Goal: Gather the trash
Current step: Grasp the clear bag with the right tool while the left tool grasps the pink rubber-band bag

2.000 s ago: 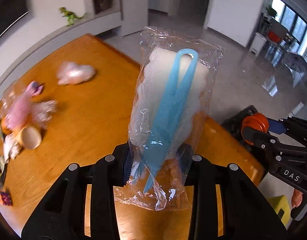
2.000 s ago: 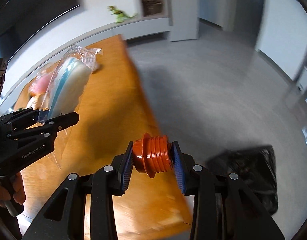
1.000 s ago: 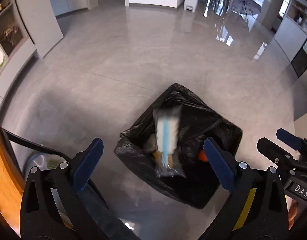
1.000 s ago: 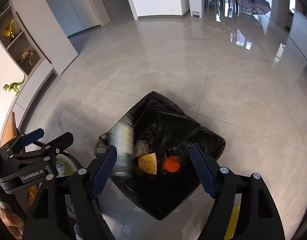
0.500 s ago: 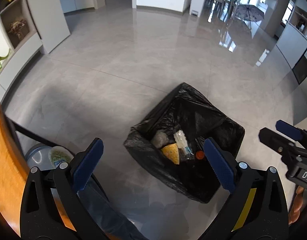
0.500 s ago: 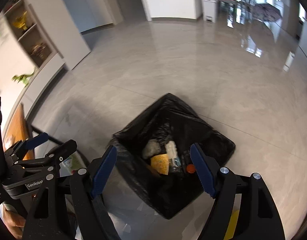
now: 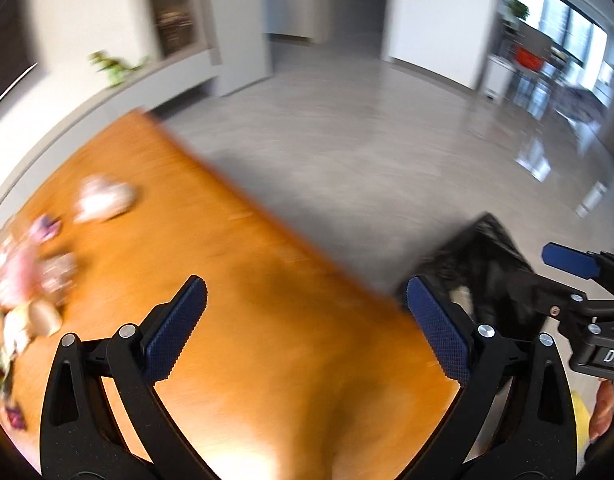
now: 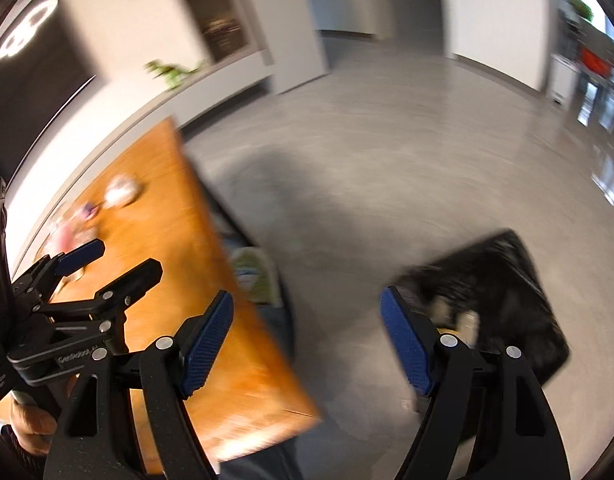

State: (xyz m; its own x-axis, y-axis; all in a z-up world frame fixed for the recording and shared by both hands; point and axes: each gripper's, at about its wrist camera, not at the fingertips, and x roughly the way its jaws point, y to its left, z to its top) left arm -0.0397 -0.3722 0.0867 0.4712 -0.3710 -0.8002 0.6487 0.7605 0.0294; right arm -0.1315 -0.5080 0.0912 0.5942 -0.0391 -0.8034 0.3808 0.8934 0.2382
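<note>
Both wide open and holding nothing: left gripper point(image 7: 307, 322) above table point(image 7: 247, 320) edge, right gripper point(image 8: 307, 338) over floor point(image 8: 367, 184) beside bin bag point(image 8: 503, 280).

The table point(image 7: 267, 320) is warm orange wood. At its nine o'clock edge lie blurred scraps of pink, white and tan trash point(image 7: 31, 280). The bin bag point(image 8: 503, 292) on the pale grey floor point(image 7: 347, 152) is glossy black. Both grippers are black, their finger pads point(image 7: 175, 336) dark blue with a fine cross-hatch.

Home: wooden table point(image 7: 275, 320), wall shelves point(image 7: 175, 20).
</note>
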